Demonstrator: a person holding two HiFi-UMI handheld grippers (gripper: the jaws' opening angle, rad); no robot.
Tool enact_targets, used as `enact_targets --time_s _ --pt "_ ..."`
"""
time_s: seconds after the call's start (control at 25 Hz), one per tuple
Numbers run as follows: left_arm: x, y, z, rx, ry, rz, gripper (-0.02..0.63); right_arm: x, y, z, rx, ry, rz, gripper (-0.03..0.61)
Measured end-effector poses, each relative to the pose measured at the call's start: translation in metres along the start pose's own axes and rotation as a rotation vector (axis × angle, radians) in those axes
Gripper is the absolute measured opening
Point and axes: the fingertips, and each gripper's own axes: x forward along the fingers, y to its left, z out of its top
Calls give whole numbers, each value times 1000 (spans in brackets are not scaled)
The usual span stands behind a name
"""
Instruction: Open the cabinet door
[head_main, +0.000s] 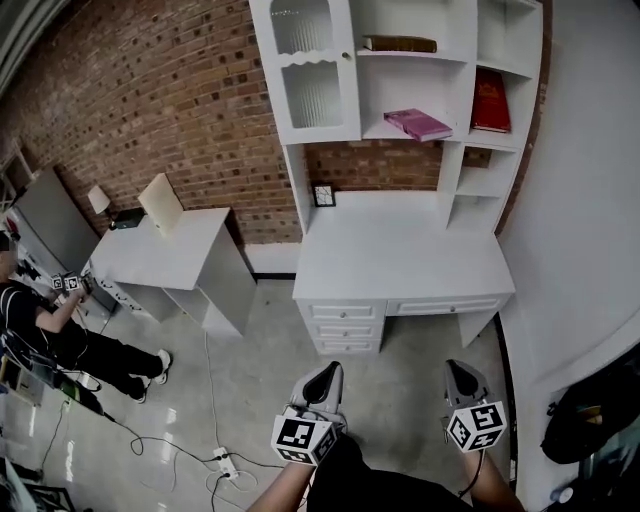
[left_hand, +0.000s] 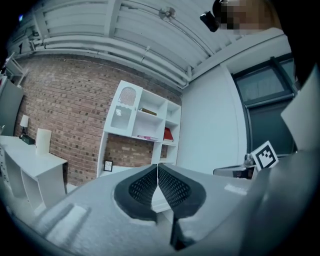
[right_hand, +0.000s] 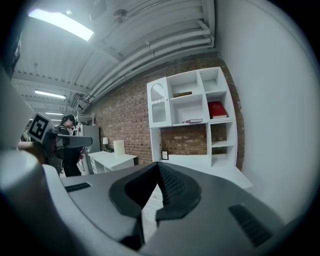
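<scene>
A white desk with a shelf unit stands against the brick wall. Its closed cabinet door, with ribbed glass panes and a small knob, is at the unit's upper left. That door also shows in the left gripper view, and the door in the right gripper view. My left gripper and right gripper are both shut and empty, held low over the floor well in front of the desk. In the two gripper views the left gripper and right gripper point level toward the unit.
Books lie on the shelves: a pink one and a red one. A small frame stands on the desk. A second white table is at the left. A person crouches at far left. Cables and a power strip lie on the floor.
</scene>
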Motion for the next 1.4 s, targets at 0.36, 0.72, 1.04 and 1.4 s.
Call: enact_targets --time_s 0.36,0.72,1.04,1.4 --pt "88 122 38 -9 22 -2 20 139 0 48 53 -6 -48 0" --pt "147 222 54 2 3 -6 20 240 -4 76 30 1 -160 0" --pt "162 274 29 -35 52 -17 20 286 27 88 75 -13 -185 0" --pt "169 273 3 -60 68 -19 20 302 28 69 45 44 -135 0"
